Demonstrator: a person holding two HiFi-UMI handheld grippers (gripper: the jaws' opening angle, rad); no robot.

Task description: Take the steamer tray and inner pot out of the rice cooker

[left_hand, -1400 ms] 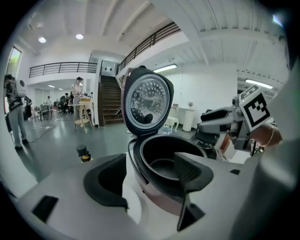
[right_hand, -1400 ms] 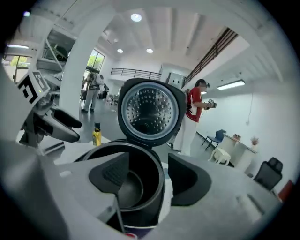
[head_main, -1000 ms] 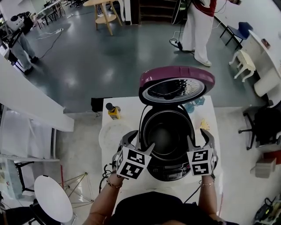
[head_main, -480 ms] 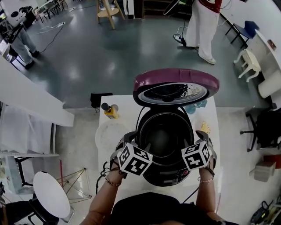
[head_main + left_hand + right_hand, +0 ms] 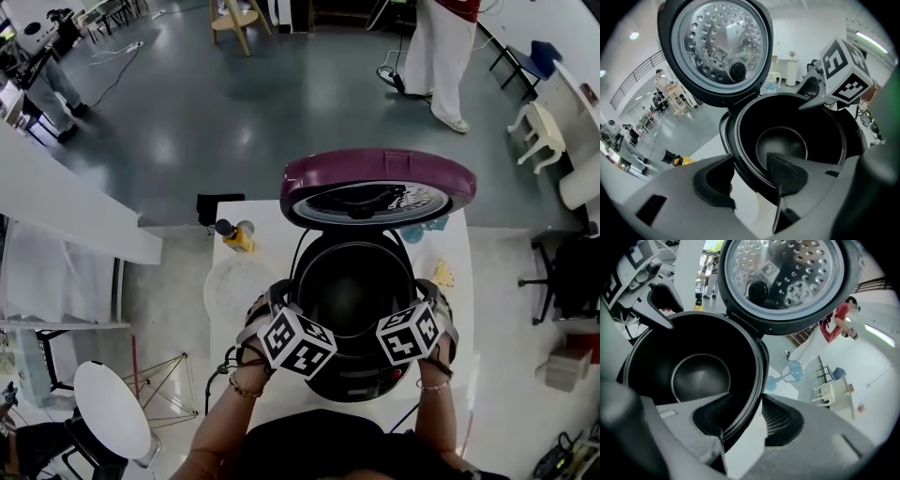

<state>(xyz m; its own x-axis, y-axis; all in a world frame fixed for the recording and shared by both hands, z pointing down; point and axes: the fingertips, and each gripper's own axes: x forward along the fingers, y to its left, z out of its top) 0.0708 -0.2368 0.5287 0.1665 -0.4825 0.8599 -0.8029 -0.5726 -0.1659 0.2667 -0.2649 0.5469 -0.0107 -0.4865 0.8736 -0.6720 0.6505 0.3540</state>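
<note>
While the magenta lid [image 5: 375, 173] stands thrown back at twelve o'clock, the inner pot [image 5: 352, 281] sits dark and deep inside the rice cooker [image 5: 361, 380] on the white table [image 5: 457, 300]. Here's the left tool [image 5: 750, 161], down at the pot's eight o'clock, straddling the rim: one jaw inside the bowl, the other outside, closing in, with a sliver of daylight on either side, so no bite yet. The right tool [image 5: 745, 404] mirrors it at four o'clock, rim running between its jaws, inner jaw in the pot, outer jaw over the table, closing too and not clamped. Both point steeply down. A pale round tray [image 5: 239, 281] lies flat on the table at the cooker's nine o'clock, and a yellow bottle [image 5: 239, 236] stands at ten o'clock.
</note>
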